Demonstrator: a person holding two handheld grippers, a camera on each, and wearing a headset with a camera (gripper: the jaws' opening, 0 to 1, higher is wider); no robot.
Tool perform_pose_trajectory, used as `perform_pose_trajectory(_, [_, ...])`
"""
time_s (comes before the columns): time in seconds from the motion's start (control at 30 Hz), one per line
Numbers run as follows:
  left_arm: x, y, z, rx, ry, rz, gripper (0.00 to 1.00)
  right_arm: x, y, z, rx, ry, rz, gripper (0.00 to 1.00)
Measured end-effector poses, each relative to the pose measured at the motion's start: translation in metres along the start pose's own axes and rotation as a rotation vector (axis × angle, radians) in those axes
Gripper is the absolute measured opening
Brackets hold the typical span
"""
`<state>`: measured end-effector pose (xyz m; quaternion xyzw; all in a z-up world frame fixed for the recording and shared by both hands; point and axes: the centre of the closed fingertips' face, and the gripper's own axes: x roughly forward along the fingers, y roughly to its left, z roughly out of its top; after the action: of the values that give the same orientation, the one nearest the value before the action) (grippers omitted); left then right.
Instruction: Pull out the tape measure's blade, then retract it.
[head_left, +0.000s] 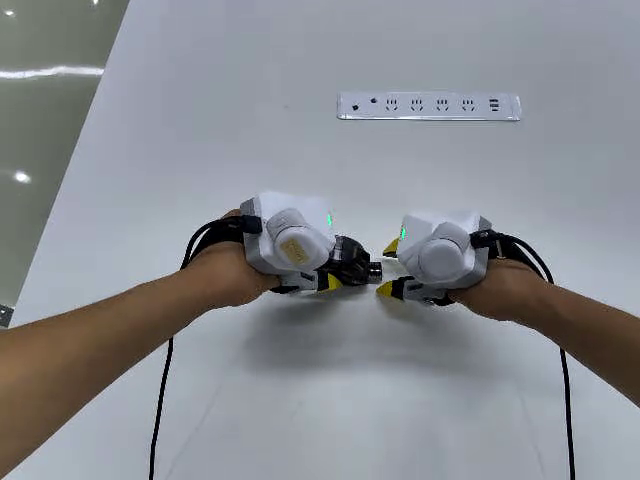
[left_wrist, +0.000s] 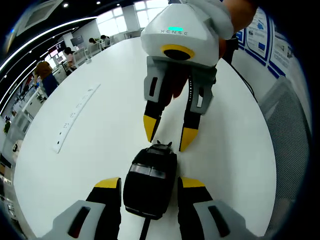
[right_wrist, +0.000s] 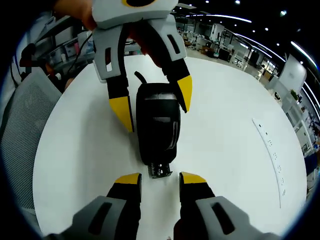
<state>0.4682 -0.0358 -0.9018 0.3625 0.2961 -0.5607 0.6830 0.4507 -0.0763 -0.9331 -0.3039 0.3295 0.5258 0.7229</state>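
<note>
A black tape measure (head_left: 355, 262) is clamped in my left gripper (head_left: 335, 270), just above the white table (head_left: 300, 400). In the left gripper view, the case (left_wrist: 150, 182) fills the gap between the yellow fingertips (left_wrist: 107, 182), with its metal blade hook (left_wrist: 161, 145) pointing away. My right gripper (head_left: 388, 268) faces it from the right and is open. In the right gripper view, the hook (right_wrist: 160, 171) sits just ahead of the gap between my right gripper's (right_wrist: 160, 180) tips. No blade shows beyond the hook.
A white power strip (head_left: 428, 106) lies at the far side of the table. Black cables (head_left: 160, 400) trail from both grippers toward the near edge. A grey mesh chair (left_wrist: 295, 150) stands beside the table.
</note>
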Motion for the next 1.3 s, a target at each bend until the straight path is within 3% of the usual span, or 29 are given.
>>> perform_pose_trajectory(1.3, [0.0065,-0.0033,0.0045,0.049,0.002,-0.060,0.36,0.0083,-0.0002,0.0043,-0.037,-0.042,0.050,0.15])
